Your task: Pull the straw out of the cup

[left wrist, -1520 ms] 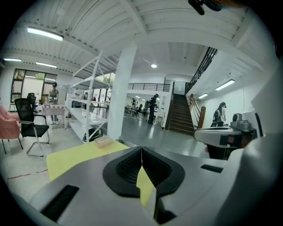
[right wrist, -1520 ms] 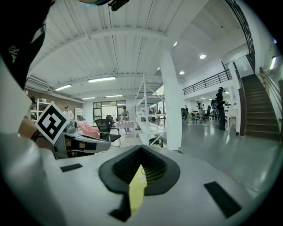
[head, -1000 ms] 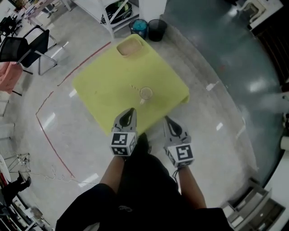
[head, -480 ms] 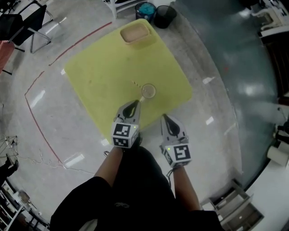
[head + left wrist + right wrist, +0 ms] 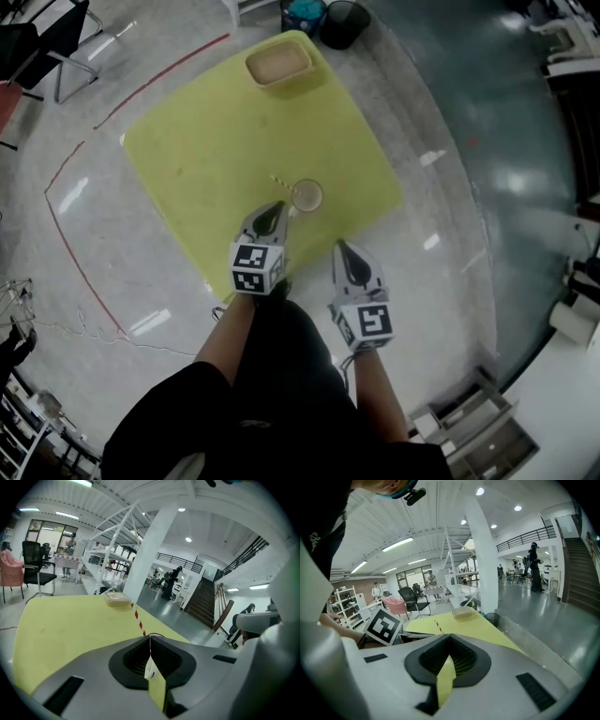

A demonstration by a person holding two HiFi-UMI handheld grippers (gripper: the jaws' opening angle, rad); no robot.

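A clear cup point(image 5: 307, 196) stands near the front of the yellow table point(image 5: 206, 141), with a red-and-white striped straw point(image 5: 279, 181) leaning out of it to the left. My left gripper point(image 5: 275, 207) is shut and empty, its tip just left of and in front of the cup. In the left gripper view the jaws point(image 5: 150, 637) meet, and the straw point(image 5: 139, 619) rises just beyond them. My right gripper point(image 5: 339, 246) hangs over the table's front edge, to the right of the cup and short of it. Its jaws point(image 5: 450, 635) are shut and hold nothing.
A beige tray point(image 5: 278, 64) sits at the table's far corner. Two bins point(image 5: 344, 21) stand on the floor behind it. Chairs point(image 5: 56, 28) are at the far left, and a red tape line point(image 5: 70, 244) runs across the floor. The person's legs fill the bottom of the head view.
Both grippers have come down toward the table. The left one has moved forward, close to the cup; the right one stays near the table's front edge.
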